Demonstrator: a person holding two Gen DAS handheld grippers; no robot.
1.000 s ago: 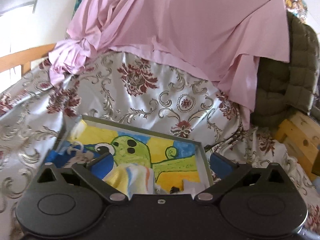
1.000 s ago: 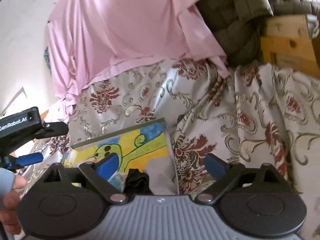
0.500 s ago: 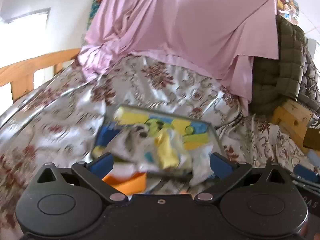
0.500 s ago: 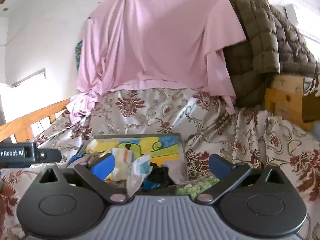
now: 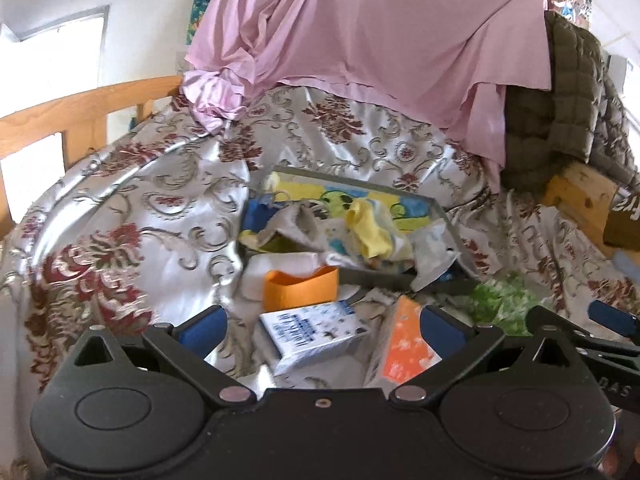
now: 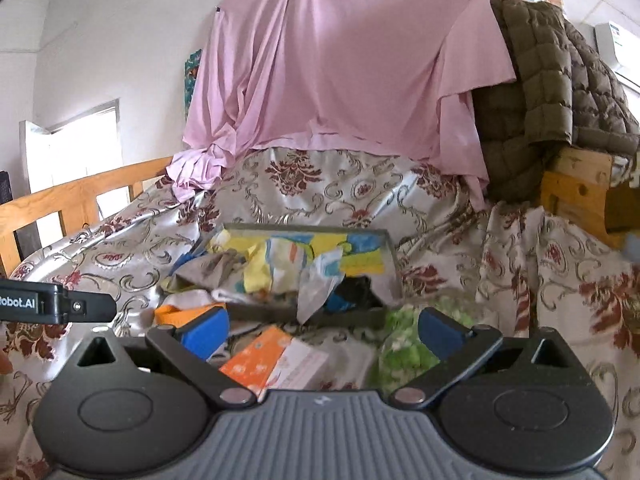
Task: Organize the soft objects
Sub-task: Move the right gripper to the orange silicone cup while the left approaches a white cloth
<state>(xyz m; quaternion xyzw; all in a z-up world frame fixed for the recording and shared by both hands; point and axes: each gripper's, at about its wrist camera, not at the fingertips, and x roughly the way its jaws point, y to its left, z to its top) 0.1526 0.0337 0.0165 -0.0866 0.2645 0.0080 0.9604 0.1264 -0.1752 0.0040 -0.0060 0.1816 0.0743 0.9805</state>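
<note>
Both claws are held wide apart with nothing gripped: the left gripper point(image 5: 322, 326) is poised above the near part of the bed, and the right gripper point(image 6: 322, 330) is poised just beside it, its blue-padded tip being seen at the right edge of the left wrist view.

Between the left gripper's fingers point(image 5: 202, 326) a blue-and-white tissue packet point(image 5: 314, 330) is seen lying on the floral bedspread point(image 5: 120, 216), with an orange tissue packet point(image 5: 404, 350) just to its right and an orange container point(image 5: 300, 286) just behind it. A crumpled green-and-white cloth point(image 5: 500, 298) lies near the right finger.

Further back, a shallow tray point(image 5: 444, 216) with a painted yellow, green and blue base is set on the bedspread. It is heaped with soft things: a grey cloth point(image 5: 298, 224), a yellow cloth point(image 5: 370, 228) and a clear plastic bag point(image 5: 434, 254) that hangs over its near rim. In the right wrist view a dark item point(image 6: 356, 290) is seen at the tray's near right corner; what it is cannot be told.

Behind the tray a pink sheet point(image 5: 380, 36) is draped, an olive quilted jacket point(image 6: 556, 80) hangs at the right, and a wooden bed rail point(image 5: 80, 108) runs along the left edge.
</note>
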